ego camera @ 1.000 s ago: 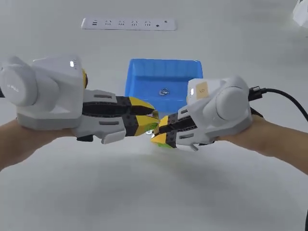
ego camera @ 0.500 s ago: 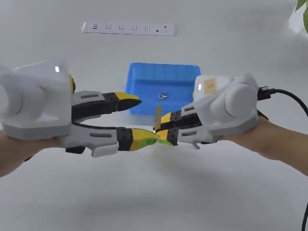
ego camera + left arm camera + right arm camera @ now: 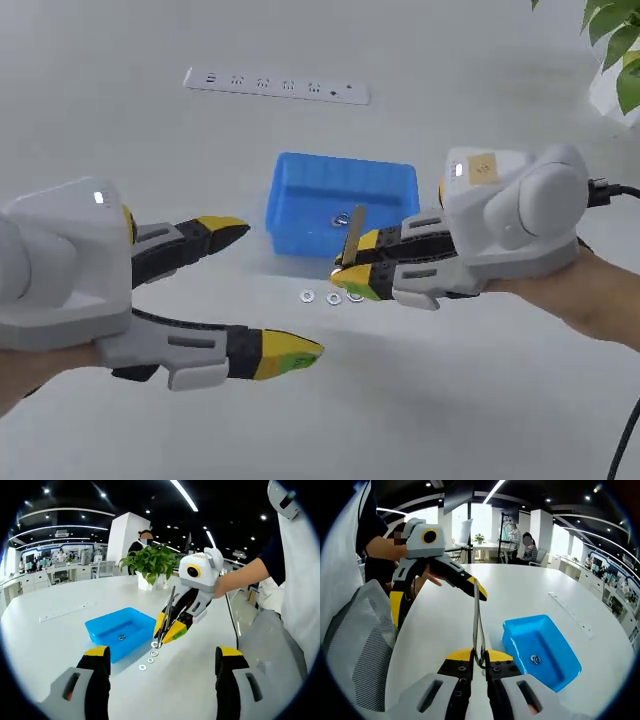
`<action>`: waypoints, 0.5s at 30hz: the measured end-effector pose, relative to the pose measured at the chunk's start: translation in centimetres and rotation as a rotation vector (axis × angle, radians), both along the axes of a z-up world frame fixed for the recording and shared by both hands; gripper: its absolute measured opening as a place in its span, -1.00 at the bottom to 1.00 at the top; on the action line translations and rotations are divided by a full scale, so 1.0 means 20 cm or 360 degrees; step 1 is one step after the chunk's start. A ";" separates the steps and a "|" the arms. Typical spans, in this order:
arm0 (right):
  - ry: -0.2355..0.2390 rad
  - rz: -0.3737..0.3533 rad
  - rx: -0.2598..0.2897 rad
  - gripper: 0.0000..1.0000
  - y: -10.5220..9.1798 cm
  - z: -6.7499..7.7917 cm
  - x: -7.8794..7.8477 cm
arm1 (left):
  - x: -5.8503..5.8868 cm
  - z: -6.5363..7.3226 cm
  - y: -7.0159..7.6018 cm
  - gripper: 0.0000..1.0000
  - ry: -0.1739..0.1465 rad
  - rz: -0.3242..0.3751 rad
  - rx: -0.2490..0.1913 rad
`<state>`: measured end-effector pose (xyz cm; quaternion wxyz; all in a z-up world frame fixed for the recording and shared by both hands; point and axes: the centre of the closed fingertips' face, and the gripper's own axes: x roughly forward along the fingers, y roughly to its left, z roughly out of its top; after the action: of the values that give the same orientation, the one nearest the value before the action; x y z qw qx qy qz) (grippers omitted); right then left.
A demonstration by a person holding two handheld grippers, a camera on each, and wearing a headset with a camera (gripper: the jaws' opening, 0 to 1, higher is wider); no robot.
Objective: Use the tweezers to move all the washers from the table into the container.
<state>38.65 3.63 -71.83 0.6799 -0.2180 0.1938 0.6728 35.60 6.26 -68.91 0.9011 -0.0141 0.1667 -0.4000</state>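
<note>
In the head view the blue container [image 3: 300, 180] stands mid-table with one washer [image 3: 342, 218] inside. Three washers [image 3: 333, 298] lie on the white table just in front of it. My right gripper [image 3: 345, 275] is shut on the tweezers [image 3: 352, 232], which stick up and forward above those washers. In the right gripper view the tweezers [image 3: 476, 615] rise from the shut jaws, left of the container [image 3: 555, 645]. My left gripper [image 3: 275, 290] is open wide, empty, left of the washers. The left gripper view shows its jaws apart [image 3: 162, 652] and several washers [image 3: 150, 660] beside the container [image 3: 100, 625].
A white power strip [image 3: 277, 86] lies at the far side of the table. Green plant leaves [image 3: 615, 50] hang at the top right. A black cable [image 3: 625, 195] runs from the right gripper. A mesh chair back [image 3: 365, 645] stands near the table edge.
The left gripper has opened and drawn back to the left, away from the right gripper. The tweezers stay in the right gripper. The washers on the table have come into sight.
</note>
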 end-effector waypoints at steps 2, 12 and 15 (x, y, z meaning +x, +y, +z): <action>-0.0010 -0.0002 0.0010 -0.81 0.00 0.03 0.01 | 0.00 0.01 0.00 0.96 0.0008 0.0033 -0.0031; -0.0023 -0.0016 0.0072 -0.81 -0.01 0.18 0.04 | -0.04 0.00 0.01 0.99 0.0002 0.0082 -0.0058; -0.0052 -0.0015 0.0080 -0.81 0.00 0.23 0.07 | -0.06 0.00 0.00 0.99 0.0001 0.0051 -0.0049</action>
<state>39.99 3.58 -67.15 0.6912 -0.2110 0.1669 0.6707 34.46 6.17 -68.87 0.9070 -0.0307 0.1605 -0.3881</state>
